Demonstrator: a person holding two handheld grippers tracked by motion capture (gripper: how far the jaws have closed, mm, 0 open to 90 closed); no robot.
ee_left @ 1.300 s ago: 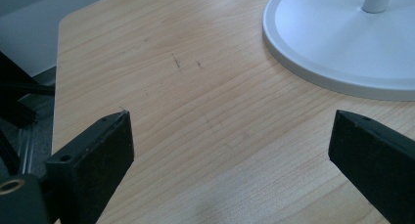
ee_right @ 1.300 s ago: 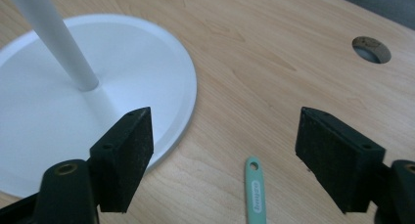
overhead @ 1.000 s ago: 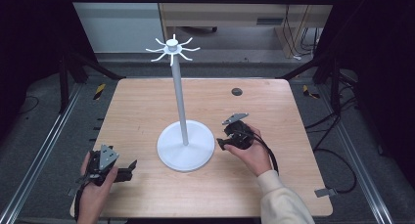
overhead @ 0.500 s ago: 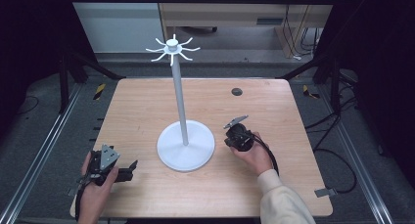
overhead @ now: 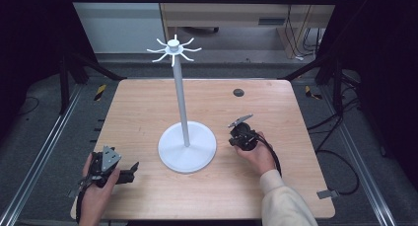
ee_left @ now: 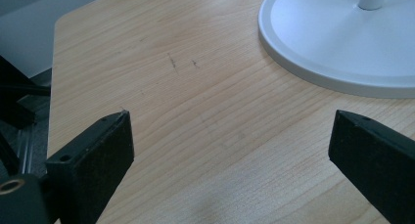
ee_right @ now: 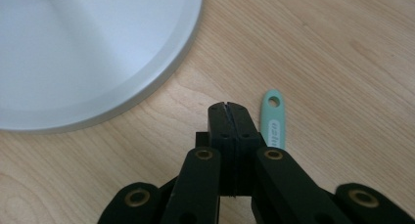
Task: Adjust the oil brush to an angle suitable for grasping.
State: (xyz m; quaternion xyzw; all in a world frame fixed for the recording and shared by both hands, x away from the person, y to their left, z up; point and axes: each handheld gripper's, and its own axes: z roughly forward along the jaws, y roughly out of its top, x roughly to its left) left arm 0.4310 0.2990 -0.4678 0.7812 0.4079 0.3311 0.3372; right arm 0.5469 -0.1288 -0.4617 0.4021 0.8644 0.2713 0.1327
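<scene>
Slightly lower and nearer the table's right edge than a second ago, the right gripper [overhead: 238,133] sits beside the white stand's base [overhead: 187,152]. Its own view shows the jaws pressed together on nothing, with a mint-green tag [ee_right: 272,119] lying just right of them; the tag's white lettering is too small to read. The left gripper [ee_left: 230,155] gapes wide over bare wooden table [ee_left: 195,111].

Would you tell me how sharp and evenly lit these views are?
High view: soft, dark surroundings, wooden table evenly lit. Left gripper view: crisp wood grain, faint shadow at the bottom. Right gripper view: round white stand base slightly blurred, mint-green plastic tag readable.
</scene>
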